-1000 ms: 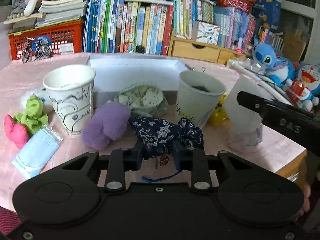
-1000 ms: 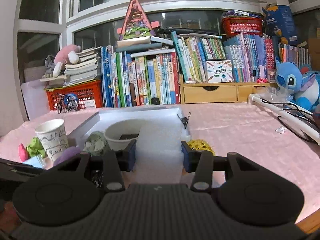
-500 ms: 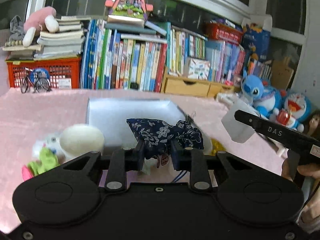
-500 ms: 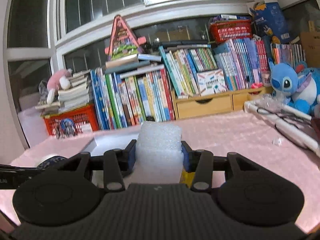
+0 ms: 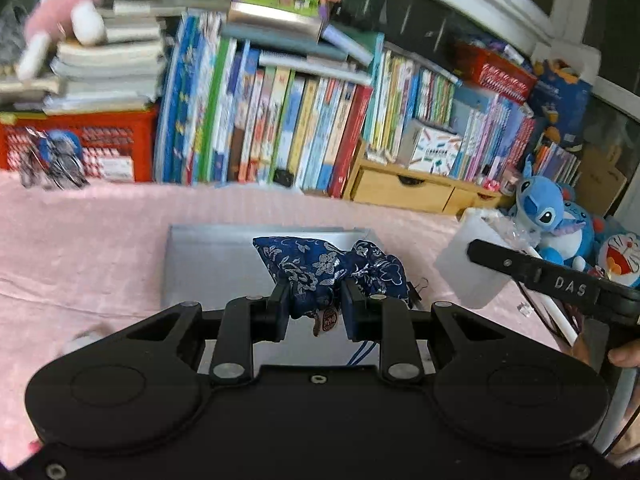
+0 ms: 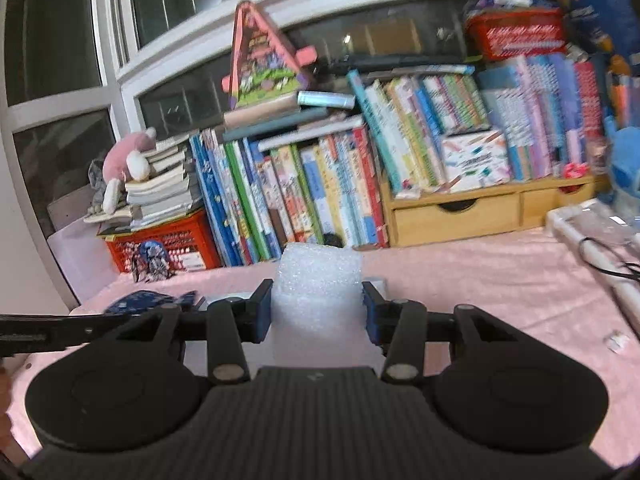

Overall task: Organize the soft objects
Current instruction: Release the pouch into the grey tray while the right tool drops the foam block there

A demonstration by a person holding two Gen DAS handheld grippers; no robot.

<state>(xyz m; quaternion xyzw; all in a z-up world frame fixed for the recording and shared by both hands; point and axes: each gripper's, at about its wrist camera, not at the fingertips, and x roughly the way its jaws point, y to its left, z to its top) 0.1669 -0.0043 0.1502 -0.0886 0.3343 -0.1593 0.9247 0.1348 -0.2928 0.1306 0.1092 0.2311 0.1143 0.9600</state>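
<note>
Pinched tight, the fingers [image 5: 280,312] of the left gripper [image 5: 314,310] clamp the neck of a dark blue floral pouch [image 5: 320,266], and that's our left wrist view. The pouch hangs in the air above a shallow grey tray [image 5: 208,264] lying on the pink tablecloth [image 5: 80,240], its plump body bulging toward eleven o'clock and its gathered top ruffling out toward one. A small reddish tag [image 5: 328,320] and blue cords [image 5: 364,352] dangle below the grip, at six. Over at three o'clock the right gripper [image 5: 532,272] reaches in, its black finger across a white foam block [image 5: 464,264]. Past it, at the far right, blue plush toys [image 5: 540,212] sit by the wooden drawer unit [image 5: 404,190], with a row of books [image 5: 280,120] across twelve.

Now the right wrist view: both fingers [image 6: 262,312] of the right gripper [image 6: 318,312] squeeze the sides of that white foam block [image 6: 318,292], dead centre, held upright above the tablecloth [image 6: 500,280]. At nine o'clock the blue pouch [image 6: 148,300] peeks above the black edge of the left gripper [image 6: 60,332], low and just left of the block. Books [image 6: 320,184] fill twelve o'clock, a red crate [image 6: 160,244] sits at ten, and a pink plush [image 6: 128,160] perches on a book stack above it.
</note>
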